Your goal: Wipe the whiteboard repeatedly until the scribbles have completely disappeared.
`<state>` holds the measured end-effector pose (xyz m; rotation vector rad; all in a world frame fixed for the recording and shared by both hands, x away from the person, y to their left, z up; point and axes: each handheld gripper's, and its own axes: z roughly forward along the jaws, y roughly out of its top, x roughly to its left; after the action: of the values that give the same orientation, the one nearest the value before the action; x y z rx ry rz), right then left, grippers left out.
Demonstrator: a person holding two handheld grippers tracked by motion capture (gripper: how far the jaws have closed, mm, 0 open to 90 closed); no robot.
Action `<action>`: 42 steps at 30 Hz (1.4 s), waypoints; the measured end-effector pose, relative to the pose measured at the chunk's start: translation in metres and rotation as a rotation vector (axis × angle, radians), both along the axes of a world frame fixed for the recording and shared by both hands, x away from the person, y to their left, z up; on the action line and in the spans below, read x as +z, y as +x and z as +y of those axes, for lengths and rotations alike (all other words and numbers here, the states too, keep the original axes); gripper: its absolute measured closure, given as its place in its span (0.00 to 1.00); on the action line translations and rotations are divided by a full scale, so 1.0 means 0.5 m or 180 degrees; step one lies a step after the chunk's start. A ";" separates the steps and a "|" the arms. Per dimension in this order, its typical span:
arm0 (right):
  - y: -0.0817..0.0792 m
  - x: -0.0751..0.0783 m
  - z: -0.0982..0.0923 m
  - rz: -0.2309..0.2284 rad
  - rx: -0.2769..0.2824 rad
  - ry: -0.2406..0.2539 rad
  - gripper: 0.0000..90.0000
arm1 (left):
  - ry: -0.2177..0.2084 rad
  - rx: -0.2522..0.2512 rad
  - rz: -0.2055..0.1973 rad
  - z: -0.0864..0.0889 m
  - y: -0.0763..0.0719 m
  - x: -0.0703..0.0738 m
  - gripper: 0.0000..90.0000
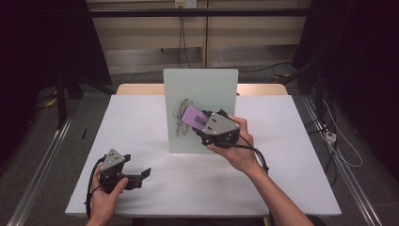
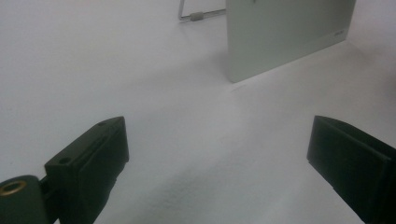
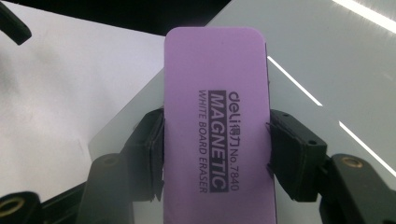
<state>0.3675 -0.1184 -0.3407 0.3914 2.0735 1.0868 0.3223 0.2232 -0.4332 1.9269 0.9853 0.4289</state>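
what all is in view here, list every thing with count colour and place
whiteboard eraser: one, purple with black print, clamped between the right gripper's jaws, held up against the board's face
whiteboard: one, pale grey-green, standing upright at the middle of the table
scribble: one patch, black, on the board just left of the eraser
stand wire: one, silver, behind the board
table: one, white top with a wooden edge at the far side
left gripper: one, black with a grey plate, near the table's front left corner, jaws wide apart over bare table
right gripper: one, black with a grey plate, at the board
hands: two, one on each gripper
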 end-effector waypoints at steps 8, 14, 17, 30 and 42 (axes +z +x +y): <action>0.011 0.026 0.015 -0.0106 -0.0041 -0.0030 0.46 | -0.0017 0.0016 0.0011 0.001 -0.001 0.001 0.06; 0.019 0.023 0.033 -0.0101 -0.0011 -0.0133 0.46 | -0.0032 0.0035 -0.0001 0.004 -0.002 0.002 0.06; 0.023 0.025 0.036 -0.0115 -0.0026 -0.0118 0.46 | -0.0035 0.0063 -0.0021 0.006 -0.001 0.002 0.06; 0.049 0.034 0.050 -0.0172 -0.0218 -0.0202 0.46 | -0.0046 0.0045 -0.0004 0.004 -0.001 0.001 0.06; 0.063 0.038 0.069 -0.0215 -0.0367 -0.0307 0.46 | -0.0015 0.0006 -0.0006 0.006 0.000 0.001 0.06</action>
<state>0.3992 -0.0840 -0.3216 0.4154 2.0093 0.9163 0.3224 0.2262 -0.4327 1.9213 0.9862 0.4290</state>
